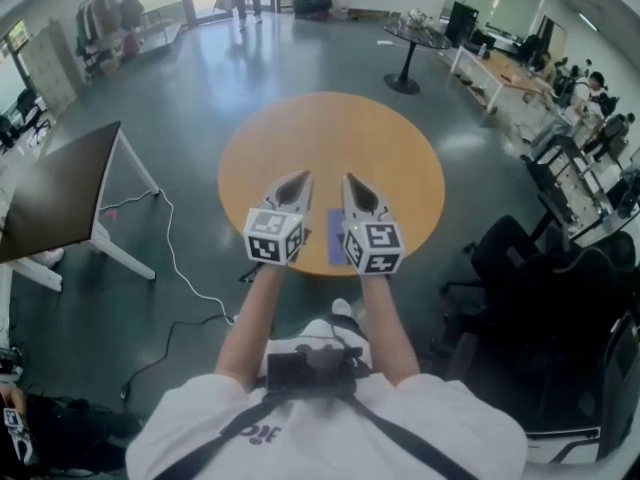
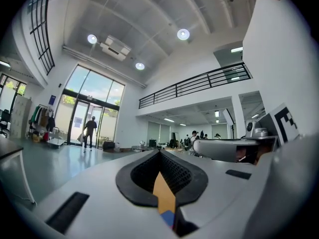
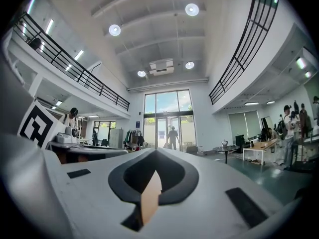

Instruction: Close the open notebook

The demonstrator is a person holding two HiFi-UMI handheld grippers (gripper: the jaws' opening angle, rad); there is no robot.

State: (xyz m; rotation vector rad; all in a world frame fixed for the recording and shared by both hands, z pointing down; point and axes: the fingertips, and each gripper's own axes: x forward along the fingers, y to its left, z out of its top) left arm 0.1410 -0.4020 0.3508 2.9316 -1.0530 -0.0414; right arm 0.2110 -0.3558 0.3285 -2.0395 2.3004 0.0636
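- A notebook (image 1: 336, 236) with a blue-violet surface is seen in the head view as a narrow upright strip.
- It is laid flat on the round wooden table (image 1: 330, 138), close to the table's near edge and roughly on its middle line.
- Its long side is pointed away from the person.
- It is framed by the marker cubes of the left gripper (image 1: 300, 180) and the right gripper (image 1: 350, 182). Its right part is covered by the right one.
- Whether it is open or closed cannot be told, since no pages or spine can be made out.
- In the left gripper view a small blue patch (image 2: 168, 218) of it is seen low in the slit, against the orange tabletop.
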